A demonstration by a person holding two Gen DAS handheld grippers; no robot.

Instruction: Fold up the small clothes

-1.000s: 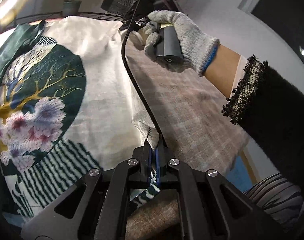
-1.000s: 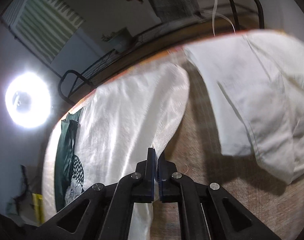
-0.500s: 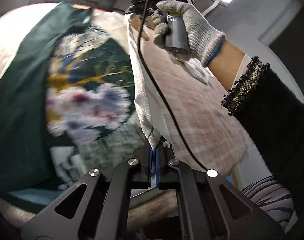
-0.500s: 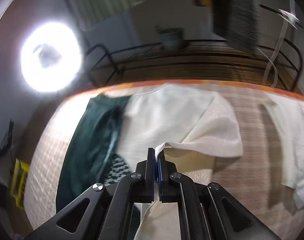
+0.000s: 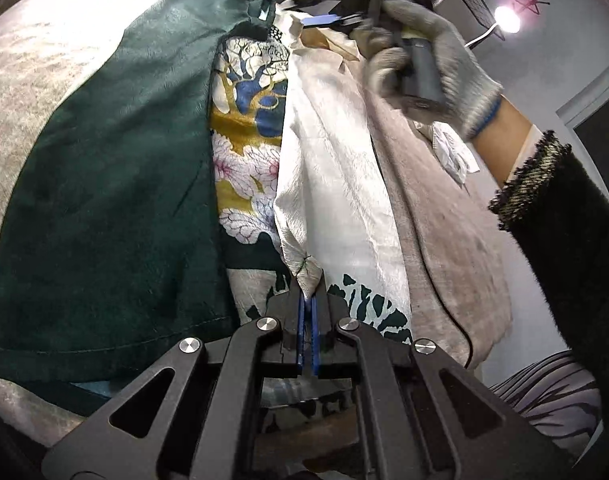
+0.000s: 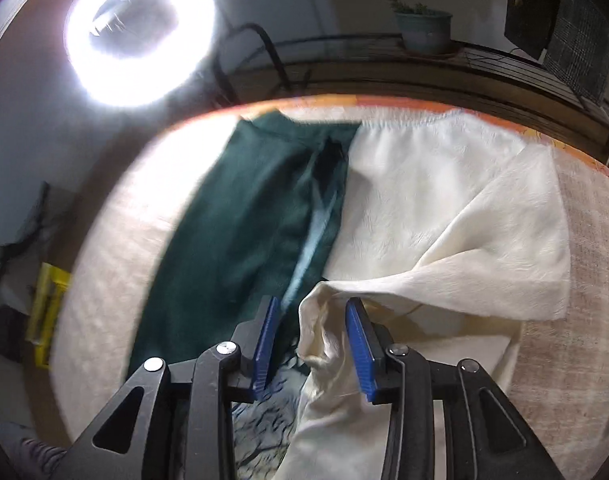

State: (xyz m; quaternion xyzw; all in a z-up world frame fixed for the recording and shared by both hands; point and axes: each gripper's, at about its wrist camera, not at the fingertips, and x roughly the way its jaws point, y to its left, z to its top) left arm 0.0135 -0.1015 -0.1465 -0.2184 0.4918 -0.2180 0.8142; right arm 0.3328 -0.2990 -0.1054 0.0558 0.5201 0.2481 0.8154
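ring light (image 6: pixel 140 34), potted plant (image 6: pixel 422 28)

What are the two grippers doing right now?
Left gripper: shut on a corner of the cream cloth.
Right gripper: jaws opening, cloth bunched loosely between them.

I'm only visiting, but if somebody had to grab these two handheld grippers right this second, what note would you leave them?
Left gripper: jaws shut on a corner of the cream cloth.
Right gripper: jaws opening, cream fabric between them but no longer pinched; gloved hand holds it.
Things: the garment lies on the beige-covered table, green half flat, cream half folded partway over it.
Done: the first fold looks laid across.
Left: release the left corner, smooth the fold, finish folding. A second white garment lies further off.
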